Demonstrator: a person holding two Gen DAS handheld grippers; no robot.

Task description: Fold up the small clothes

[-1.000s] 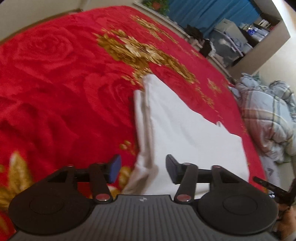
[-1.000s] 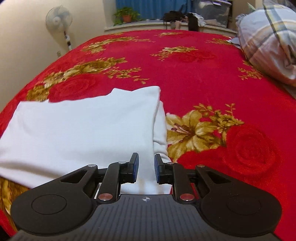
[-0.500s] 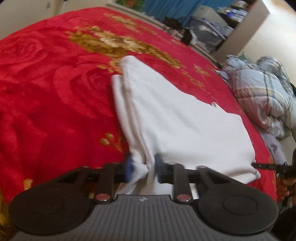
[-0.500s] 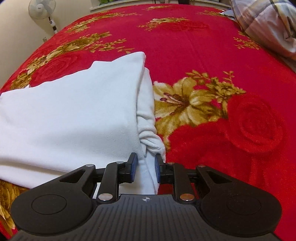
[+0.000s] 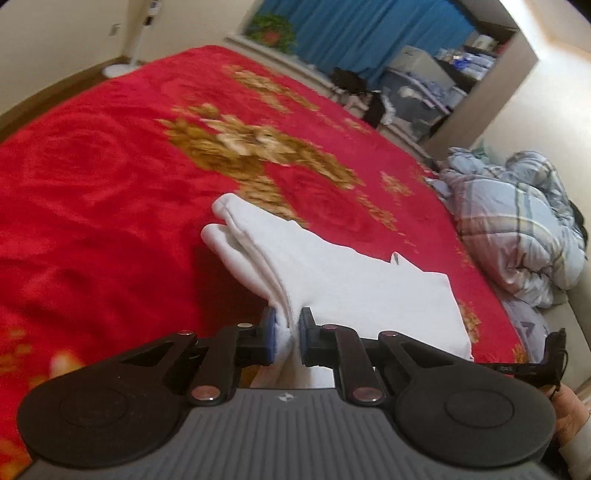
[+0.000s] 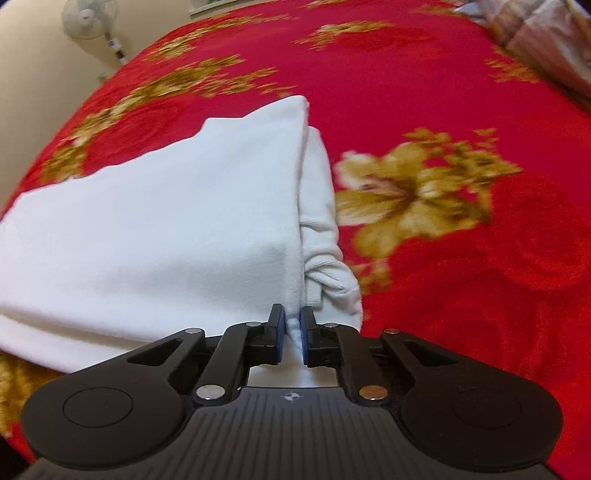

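Now | L tool (image 5: pixel 287 338) clamps white garment (image 5: pixel 343 280) edge | R tool (image 6: pixel 291 341) clamps opposite edge | red blanket (image 5: pixel 92 206) around

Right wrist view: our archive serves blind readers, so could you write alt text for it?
The right gripper is shut on the near edge of a folded white garment, its black fingers pinching the cloth. The garment lies on a red blanket with gold flowers, and a standing fan is by the wall at upper left.

White garment (image 6: pixel 166 229), red blanket (image 6: pixel 424 74) with gold flowers, blue curtain (image 5: pixel 369 33), pale blue plaid quilt (image 5: pixel 517 229)
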